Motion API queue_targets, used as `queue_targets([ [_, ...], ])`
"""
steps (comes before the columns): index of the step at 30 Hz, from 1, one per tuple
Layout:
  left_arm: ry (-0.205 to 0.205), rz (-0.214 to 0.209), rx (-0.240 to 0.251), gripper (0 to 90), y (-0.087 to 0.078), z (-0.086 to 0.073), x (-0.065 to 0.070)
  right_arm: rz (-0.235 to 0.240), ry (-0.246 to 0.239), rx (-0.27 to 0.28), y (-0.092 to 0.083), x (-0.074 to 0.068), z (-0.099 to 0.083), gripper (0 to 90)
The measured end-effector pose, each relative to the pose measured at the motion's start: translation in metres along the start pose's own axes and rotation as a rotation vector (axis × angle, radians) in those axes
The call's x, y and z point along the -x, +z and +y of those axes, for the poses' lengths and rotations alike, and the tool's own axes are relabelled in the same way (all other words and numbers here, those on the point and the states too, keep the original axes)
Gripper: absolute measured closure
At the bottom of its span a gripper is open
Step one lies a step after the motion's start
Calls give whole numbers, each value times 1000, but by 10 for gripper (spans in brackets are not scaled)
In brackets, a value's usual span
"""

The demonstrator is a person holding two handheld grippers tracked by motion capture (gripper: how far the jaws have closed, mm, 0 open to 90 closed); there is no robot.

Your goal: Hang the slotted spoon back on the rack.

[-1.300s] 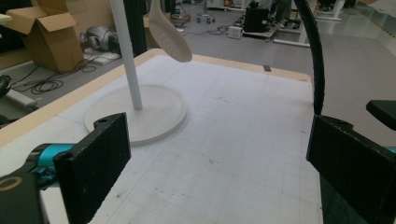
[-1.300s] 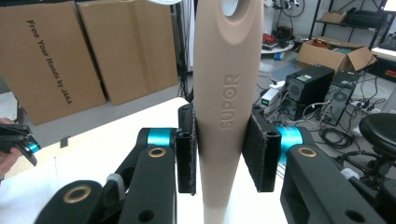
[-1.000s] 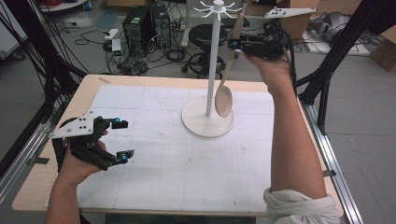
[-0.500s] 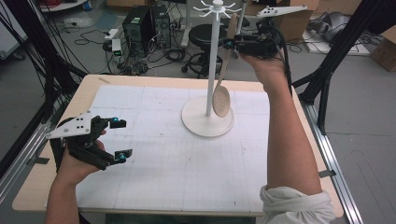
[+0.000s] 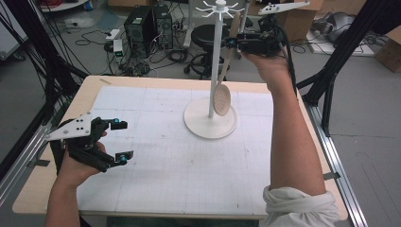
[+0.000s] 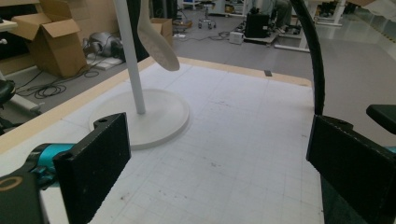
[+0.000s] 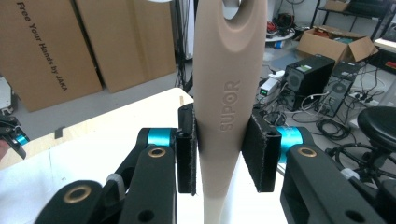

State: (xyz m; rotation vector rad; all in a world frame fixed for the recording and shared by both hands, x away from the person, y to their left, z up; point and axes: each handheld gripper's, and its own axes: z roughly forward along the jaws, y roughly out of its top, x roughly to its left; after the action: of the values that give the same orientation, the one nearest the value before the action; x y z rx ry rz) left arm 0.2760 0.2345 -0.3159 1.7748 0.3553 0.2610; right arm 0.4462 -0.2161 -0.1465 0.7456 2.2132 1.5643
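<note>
Right gripper view: my right gripper (image 7: 219,151) clamps the beige spoon (image 7: 229,84) by its handle, held high beside the white rack (image 5: 215,71). My left gripper (image 5: 118,140) hovers low over the table (image 5: 156,189), jaws apart.

Beige SUPOR-marked skimmer spoon (image 7: 227,107): handle top with hang hole cut by upper edge, bowl below frame in right gripper view. White pole rack stand (image 6: 132,70): top cropped in left gripper view. Rack hooks (image 5: 220,7) too small to tell whether spoon touches.
</note>
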Motion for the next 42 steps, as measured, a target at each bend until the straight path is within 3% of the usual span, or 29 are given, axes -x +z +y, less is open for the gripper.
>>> queue_targets([
  [11, 0, 1, 4, 69, 0, 0, 0, -23, 8, -57, 2, 2, 1, 684],
  [17, 1, 1, 1, 69, 0, 0, 0, -15, 11, -48, 7, 2, 1, 683],
  [21, 0, 2, 1, 69, -1, -1, -1, -35, 5, -43, 9, 2, 1, 663],
  [24, -4, 4, -1, 69, -1, -2, -1, -34, 19, 2, 6, 2, 1, 577],
  [29, -3, 4, -1, 69, -2, -2, -1, -25, 21, 16, -7, 3, -4, 544],
  [37, -6, 6, -3, 69, 0, -2, 0, 7, 13, 59, -26, -2, -29, 461],
  [42, -8, 5, -1, 69, 0, -3, -2, 20, 0, 109, -39, -13, -48, 422],
])
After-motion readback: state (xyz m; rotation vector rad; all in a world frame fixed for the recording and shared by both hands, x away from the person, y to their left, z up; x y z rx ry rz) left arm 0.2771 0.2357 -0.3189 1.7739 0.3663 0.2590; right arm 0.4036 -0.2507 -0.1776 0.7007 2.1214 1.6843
